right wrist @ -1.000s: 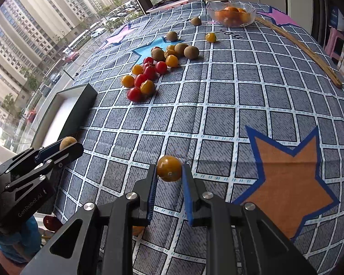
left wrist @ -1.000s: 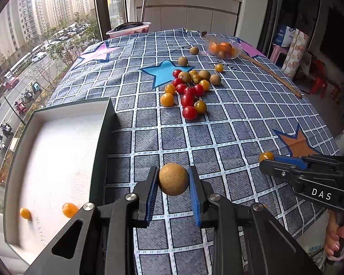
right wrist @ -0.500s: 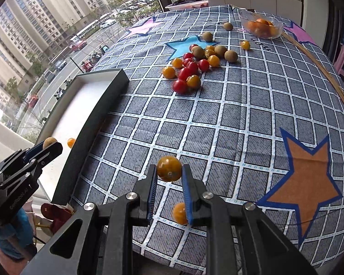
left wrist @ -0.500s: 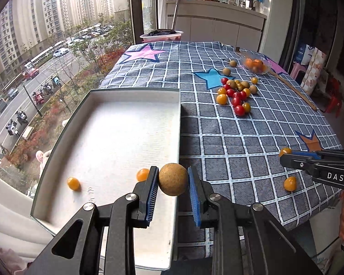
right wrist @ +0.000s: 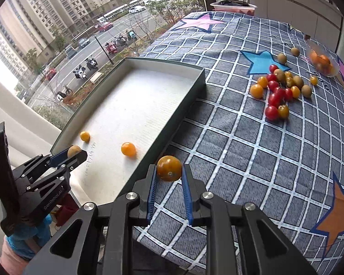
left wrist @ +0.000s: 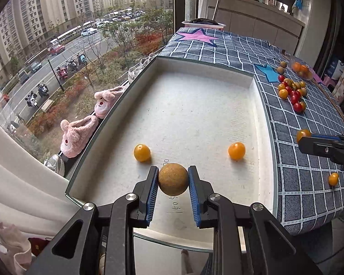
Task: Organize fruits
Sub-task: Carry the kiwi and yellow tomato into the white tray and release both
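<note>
Over the white tray [left wrist: 195,87], your left gripper [left wrist: 173,181] holds a brown longan [left wrist: 173,179]; your right gripper [right wrist: 169,169] clamps an orange cherry tomato [right wrist: 169,168].

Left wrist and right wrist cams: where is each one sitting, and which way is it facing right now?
Left wrist: rides behind the left tool, above the white tray, facing along it; tool pinches a brown fruit.
Right wrist: rides behind the right tool, above the checked cloth beside the tray, facing the fruit pile; tool pinches an orange tomato.
Shared: tray, two yellow tomatoes in it, pile, each other's tool.
</note>
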`<state>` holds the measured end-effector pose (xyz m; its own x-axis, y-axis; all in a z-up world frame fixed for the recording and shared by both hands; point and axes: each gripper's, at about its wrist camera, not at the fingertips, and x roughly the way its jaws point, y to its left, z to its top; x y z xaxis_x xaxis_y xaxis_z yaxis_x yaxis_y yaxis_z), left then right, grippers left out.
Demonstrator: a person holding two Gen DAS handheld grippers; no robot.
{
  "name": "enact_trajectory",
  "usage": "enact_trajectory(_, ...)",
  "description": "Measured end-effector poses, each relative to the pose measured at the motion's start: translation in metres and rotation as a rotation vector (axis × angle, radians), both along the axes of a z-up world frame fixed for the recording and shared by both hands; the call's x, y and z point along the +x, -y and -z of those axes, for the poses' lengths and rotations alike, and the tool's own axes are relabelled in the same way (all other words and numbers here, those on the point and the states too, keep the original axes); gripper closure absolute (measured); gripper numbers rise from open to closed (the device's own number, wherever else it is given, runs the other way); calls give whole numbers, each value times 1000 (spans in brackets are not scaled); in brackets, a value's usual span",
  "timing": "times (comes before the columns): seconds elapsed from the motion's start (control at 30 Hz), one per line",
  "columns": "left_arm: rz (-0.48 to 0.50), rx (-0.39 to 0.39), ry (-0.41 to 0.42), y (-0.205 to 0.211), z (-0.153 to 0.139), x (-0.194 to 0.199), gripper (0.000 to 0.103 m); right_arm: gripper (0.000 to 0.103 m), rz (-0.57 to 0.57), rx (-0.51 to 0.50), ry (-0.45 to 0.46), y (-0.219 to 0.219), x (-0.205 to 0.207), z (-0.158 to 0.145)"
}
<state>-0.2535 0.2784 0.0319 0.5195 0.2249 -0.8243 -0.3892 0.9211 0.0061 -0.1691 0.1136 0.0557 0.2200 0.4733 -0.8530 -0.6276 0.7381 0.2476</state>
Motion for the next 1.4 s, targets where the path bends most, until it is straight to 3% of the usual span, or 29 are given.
enact_trajectory(0.13, 8, 22, -14, -1, 7, 2, 75, 80, -36, -21, 15, -31, 4, 2)
enact_trajectory(0.4, -4, -5, -27, -8, 14, 8, 75, 80, -72, -63, 5, -71, 19, 15)
enact_trajectory(0.77, 0, -3, -33, -8, 19, 13, 75, 79, -74, -121, -28, -92, 31, 40)
enact_trajectory(0.97, 8, 13, -25, -5, 20, 13, 75, 78, -103, -152, 24, -101, 26, 43)
enact_trajectory(1.03, 11, 17, -21, -4, 20, 12, 75, 74, -112, -148, 17, -102, 26, 41)
enact_trajectory(1.13, 17, 15, -21, -4, 19, 13, 75, 56, -98, -120, 10, -97, 29, 35)
enact_trajectory(1.2, 20, 13, -21, -3, 19, 13, 75, 37, -86, -99, 29, -93, 31, 27)
enact_trajectory(1.4, 24, 21, -24, -1, 19, 14, 75, 24, -45, -43, 55, -74, 36, 6)
